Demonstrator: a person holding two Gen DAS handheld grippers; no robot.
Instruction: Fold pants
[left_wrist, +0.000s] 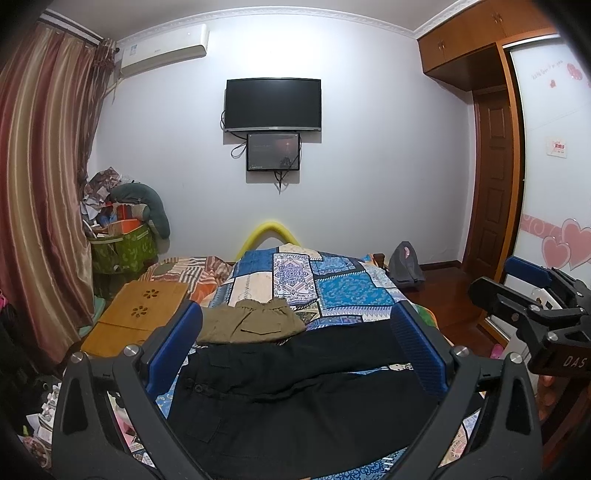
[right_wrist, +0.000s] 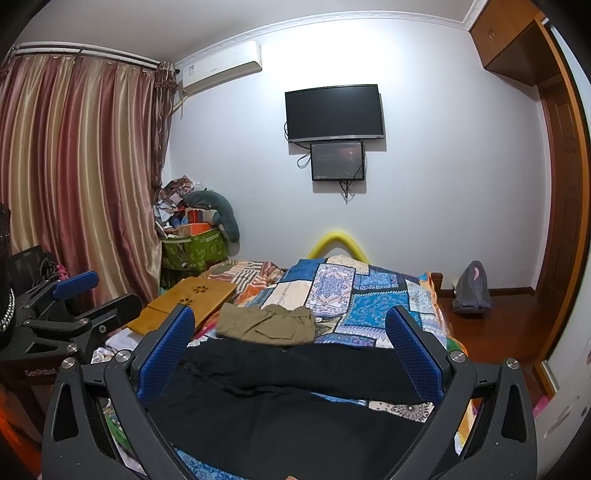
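Observation:
Black pants (left_wrist: 295, 391) lie spread across the near end of the bed, waist to the left, two legs running right; they also show in the right wrist view (right_wrist: 288, 398). Folded olive-khaki pants (left_wrist: 251, 321) lie just beyond them, seen in the right wrist view too (right_wrist: 267, 325). My left gripper (left_wrist: 297, 325) is open, held above the black pants, touching nothing. My right gripper (right_wrist: 290, 328) is open and empty above the same pants. The right gripper shows at the right edge of the left view (left_wrist: 532, 306); the left gripper shows at the left of the right view (right_wrist: 74, 295).
The bed carries a blue patchwork quilt (left_wrist: 332, 280). A bamboo lap tray (left_wrist: 144, 302) lies on its left side. A green bin of clutter (left_wrist: 122, 243) stands by the curtain (left_wrist: 44, 184). A grey backpack (left_wrist: 406, 266) sits on the wooden floor, right. A wardrobe (left_wrist: 546, 184) stands far right.

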